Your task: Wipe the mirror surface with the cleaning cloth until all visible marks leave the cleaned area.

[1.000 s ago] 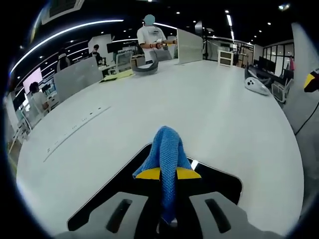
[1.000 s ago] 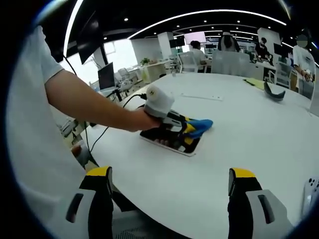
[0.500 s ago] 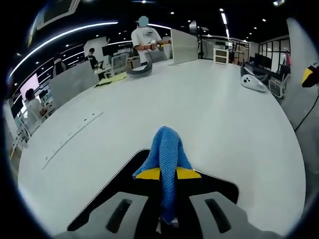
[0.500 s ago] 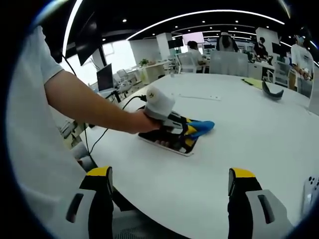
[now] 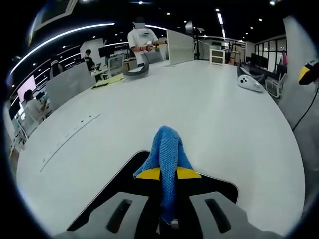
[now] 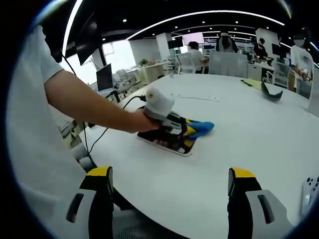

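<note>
Left gripper view — one cloth (image 5: 167, 154), one mirror (image 5: 219, 181)

Left gripper clamped and reaching out — right gripper spread and held back

The left gripper (image 5: 167, 174) has its yellow-tipped jaws closed on the blue cloth (image 5: 167, 149); in the right gripper view the person's bare left forearm (image 6: 87, 107) stretches out to it, hand (image 6: 144, 121) wrapped round its body. The right gripper (image 6: 169, 186) sits at the table's near edge, jaws wide apart and holding nothing.
</note>
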